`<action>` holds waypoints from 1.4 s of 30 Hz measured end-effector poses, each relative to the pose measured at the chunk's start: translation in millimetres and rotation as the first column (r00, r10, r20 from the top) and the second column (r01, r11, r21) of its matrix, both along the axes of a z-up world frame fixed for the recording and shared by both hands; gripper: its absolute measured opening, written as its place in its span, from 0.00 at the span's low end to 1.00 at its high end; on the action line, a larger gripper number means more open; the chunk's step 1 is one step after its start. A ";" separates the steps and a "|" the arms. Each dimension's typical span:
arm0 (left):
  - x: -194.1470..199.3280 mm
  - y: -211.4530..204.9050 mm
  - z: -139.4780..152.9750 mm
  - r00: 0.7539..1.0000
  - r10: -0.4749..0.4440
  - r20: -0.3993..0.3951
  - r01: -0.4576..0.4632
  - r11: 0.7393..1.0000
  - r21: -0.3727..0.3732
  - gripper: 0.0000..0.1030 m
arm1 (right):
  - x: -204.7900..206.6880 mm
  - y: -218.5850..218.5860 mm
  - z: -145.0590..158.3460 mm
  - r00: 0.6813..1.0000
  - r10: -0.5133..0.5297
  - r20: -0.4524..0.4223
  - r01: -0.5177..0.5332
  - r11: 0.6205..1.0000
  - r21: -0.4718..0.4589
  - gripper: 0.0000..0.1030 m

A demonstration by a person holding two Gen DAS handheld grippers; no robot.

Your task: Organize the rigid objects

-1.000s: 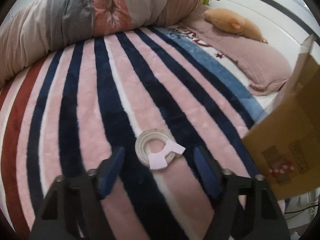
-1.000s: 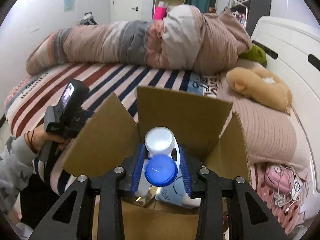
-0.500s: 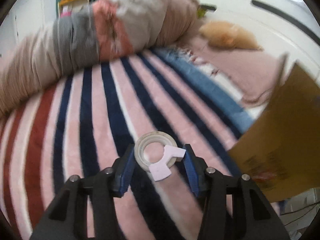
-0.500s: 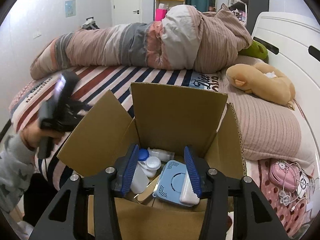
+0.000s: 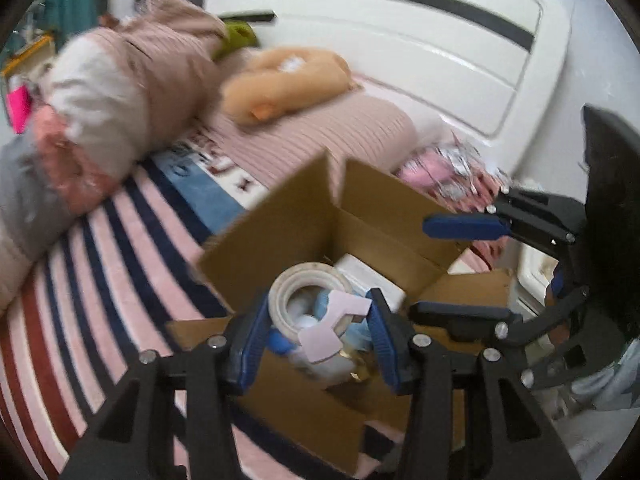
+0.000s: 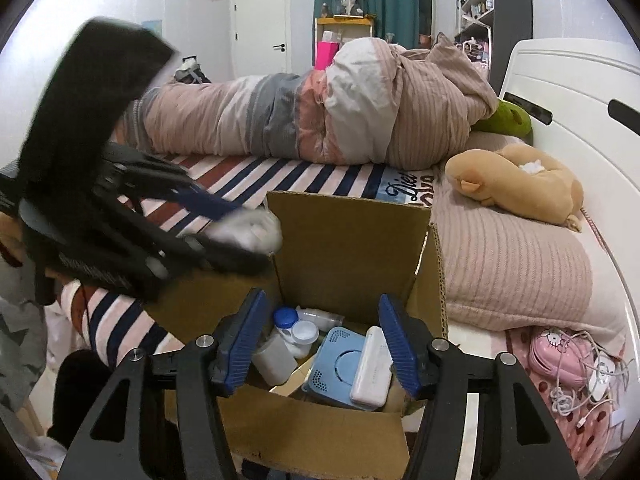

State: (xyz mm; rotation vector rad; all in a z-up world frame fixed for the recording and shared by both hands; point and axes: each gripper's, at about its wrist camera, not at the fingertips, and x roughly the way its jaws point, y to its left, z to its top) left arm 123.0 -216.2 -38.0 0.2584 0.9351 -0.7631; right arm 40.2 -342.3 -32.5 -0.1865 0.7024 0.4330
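My left gripper (image 5: 316, 330) is shut on a white tape roll (image 5: 298, 286) with a pale pink tab, held over the open cardboard box (image 5: 300, 220). In the right wrist view the left gripper (image 6: 236, 232) and the blurred tape roll (image 6: 248, 228) hang above the box's left flap. My right gripper (image 6: 320, 344) is open and empty above the box (image 6: 348, 240), which holds a blue round device (image 6: 340, 364), a white bar (image 6: 372, 372) and small bottles (image 6: 288, 336). The right gripper (image 5: 460, 268) also shows in the left wrist view.
The box sits on a striped pink and navy blanket (image 6: 280, 176). A rolled duvet (image 6: 320, 108) lies at the back, an orange plush toy (image 6: 516, 184) on a pink pillow (image 6: 512, 264), a white headboard (image 6: 580, 100) at right. Pink gadgets and cables (image 6: 572, 364) lie by the bed edge.
My left gripper closed on the tape roll, lifted it off the blanket and carried it right over the box. My right gripper let go of the blue-capped bottle into the box and opened.
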 end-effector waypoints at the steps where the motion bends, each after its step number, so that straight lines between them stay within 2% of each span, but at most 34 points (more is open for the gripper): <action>1: 1.4 -5.7 -4.2 1.000 0.002 -0.016 -0.002 1.000 0.016 0.43 | -0.6 -0.3 0.0 1.000 0.002 0.000 -0.002 1.000 0.000 0.54; 4: 1.8 -9.6 -11.1 0.999 0.012 -0.053 -0.011 1.000 0.013 0.46 | -1.2 -0.9 -1.5 1.000 -0.006 0.010 0.007 1.000 -0.022 0.54; 6: 1.7 -7.7 -10.6 0.999 0.022 -0.045 -0.022 1.000 0.010 0.65 | -1.0 -3.0 -1.9 1.000 -0.013 0.001 0.013 1.000 -0.016 0.54; 7: 1.5 -5.5 -9.8 0.999 0.029 -0.037 -0.029 1.000 0.006 0.68 | -1.1 -3.7 -1.6 1.000 -0.015 0.002 0.015 1.000 -0.016 0.54; 16: -0.4 18.4 -0.4 0.997 0.079 -0.009 -0.079 0.997 -0.020 0.77 | -3.6 -4.4 1.8 1.000 -0.019 0.012 0.019 1.000 -0.016 0.57; 19: -7.9 29.8 8.0 0.992 0.122 0.030 -0.120 0.992 -0.040 0.83 | -2.9 -2.7 2.6 1.000 -0.011 0.012 0.011 1.000 -0.011 0.64; 22: -22.3 47.1 20.8 0.975 0.200 0.092 -0.194 0.978 -0.075 0.90 | -0.6 -1.6 5.0 1.000 0.007 0.021 -0.007 1.000 0.005 0.75; 23: -28.1 52.8 24.6 0.966 0.232 0.113 -0.223 0.971 -0.087 0.95 | -0.2 -1.1 6.3 1.000 0.014 0.028 -0.014 1.000 0.012 0.80; 25: -38.7 66.6 31.7 0.940 0.302 0.159 -0.286 0.951 -0.115 0.97 | 0.9 0.7 9.3 0.998 0.036 0.048 -0.037 0.999 0.031 0.89; 26: -44.1 72.9 34.3 0.922 0.343 0.182 -0.324 0.938 -0.124 0.97 | 1.5 1.3 10.5 0.997 0.043 0.058 -0.045 0.998 0.039 0.93; 27: -51.5 80.8 36.9 0.889 0.403 0.216 -0.381 0.914 -0.136 0.97 | 2.3 1.9 12.2 0.996 0.048 0.072 -0.052 0.997 0.049 0.97; 30: -66.2 100.6 39.4 0.806 0.530 0.263 -0.502 0.848 -0.169 0.98 | 1.4 5.6 17.9 0.989 0.081 0.122 -0.092 0.992 0.086 1.00; 34: -79.0 122.9 37.5 0.719 0.637 0.279 -0.602 0.771 -0.207 0.98 | -1.4 12.6 23.8 0.972 0.149 0.180 -0.173 0.977 0.128 1.00; 36: -84.4 130.6 35.2 0.682 0.667 0.300 -0.635 0.744 -0.208 0.98 | -4.0 16.3 25.0 0.964 0.178 0.197 -0.209 0.967 0.148 1.00; 42: -93.7 145.4 31.0 0.644 0.703 0.302 -0.668 0.709 -0.227 0.98 | -8.7 23.0 26.6 0.948 0.229 0.220 -0.271 0.945 0.186 1.00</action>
